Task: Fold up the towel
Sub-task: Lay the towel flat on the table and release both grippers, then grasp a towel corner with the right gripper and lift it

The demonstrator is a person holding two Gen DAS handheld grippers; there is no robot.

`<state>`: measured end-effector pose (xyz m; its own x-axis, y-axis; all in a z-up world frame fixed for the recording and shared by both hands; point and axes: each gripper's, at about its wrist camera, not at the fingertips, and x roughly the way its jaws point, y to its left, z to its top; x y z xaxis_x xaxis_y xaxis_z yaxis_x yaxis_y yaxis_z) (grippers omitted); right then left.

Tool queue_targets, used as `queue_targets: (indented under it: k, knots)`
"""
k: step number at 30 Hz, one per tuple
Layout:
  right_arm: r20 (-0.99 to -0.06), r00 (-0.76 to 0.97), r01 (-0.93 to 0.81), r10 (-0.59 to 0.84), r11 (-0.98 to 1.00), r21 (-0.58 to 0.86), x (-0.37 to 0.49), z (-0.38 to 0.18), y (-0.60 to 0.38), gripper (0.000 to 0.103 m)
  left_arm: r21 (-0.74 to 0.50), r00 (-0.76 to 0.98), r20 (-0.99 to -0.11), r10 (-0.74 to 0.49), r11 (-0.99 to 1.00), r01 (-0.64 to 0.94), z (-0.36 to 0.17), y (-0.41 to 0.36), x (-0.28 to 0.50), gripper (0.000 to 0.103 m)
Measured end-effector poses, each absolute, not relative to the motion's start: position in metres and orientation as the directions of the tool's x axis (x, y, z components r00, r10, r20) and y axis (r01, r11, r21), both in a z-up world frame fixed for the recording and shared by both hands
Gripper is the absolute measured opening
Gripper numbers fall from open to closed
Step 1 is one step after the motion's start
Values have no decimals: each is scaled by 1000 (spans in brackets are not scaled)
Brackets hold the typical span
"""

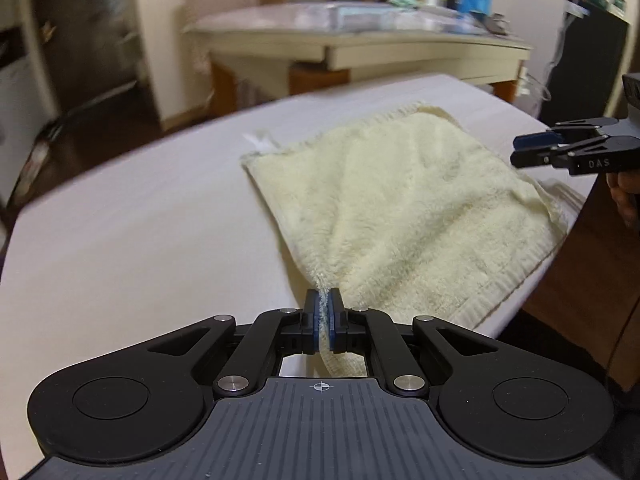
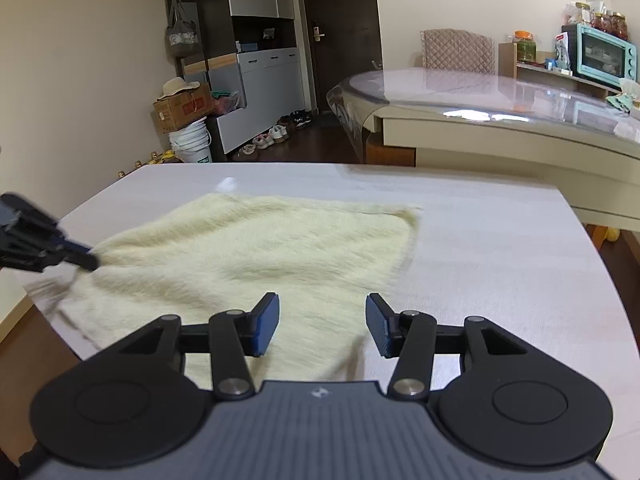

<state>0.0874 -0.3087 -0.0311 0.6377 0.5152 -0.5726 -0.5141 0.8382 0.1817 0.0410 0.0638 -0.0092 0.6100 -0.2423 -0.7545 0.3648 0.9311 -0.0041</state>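
Tabletop (image 1: 132, 208) fills the left half of the left wrist view, pale grey and bare from the lower left up to its curved far edge, with dark floor beyond. The towel (image 1: 408, 200) lies right of centre, its right border hanging a little past the table's right edge. Its long axis runs from the bottom centre of the frame toward the upper right. It is cream terry, fluffy, with a flat woven band along the near right hem and a frayed far edge (a small white tag sticks out at the upper left corner). The left gripper (image 1: 328, 316) has its blue pads pressed together on a bunched near corner of the cloth. The right gripper (image 1: 532, 148) enters at the right edge above the towel, and from this side-on angle its jaws seem slightly apart.

In the right wrist view the table (image 2: 500, 248) is open to the right and beyond the towel (image 2: 248, 256), which spreads from lower centre to the left, near the left table edge. The right gripper (image 2: 322, 324) has its jaws standing apart above the cloth, nothing clamped. At the left edge the left gripper (image 2: 86, 258), blurred, pinches the towel's corner.
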Motion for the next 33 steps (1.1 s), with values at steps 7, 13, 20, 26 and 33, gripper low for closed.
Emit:
queue_targets:
  k: [7, 13, 20, 26, 33]
  knots:
    - [-536, 580, -602, 614, 766, 226, 65, -28, -323, 52, -17, 633, -746, -205, 957, 289, -10, 79, 25, 31]
    - [-568, 511, -762, 645, 645, 46, 19, -24, -326, 52, 4, 653, -737, -173, 965, 261, -12, 85, 40, 32]
    - [-624, 525, -847, 579, 430, -314, -26, -28, -293, 52, 16, 658, -733, -173, 962, 271, -12, 82, 42, 38]
    - [-658, 533, -838, 531, 226, -497, -36, -43, -266, 50, 19, 662, -731, -166, 965, 262, -7, 89, 30, 56]
    - [-692, 533, -819, 486, 92, -567, -32, -61, -255, 40, 35, 663, -727, -178, 955, 295, -2, 95, 22, 71]
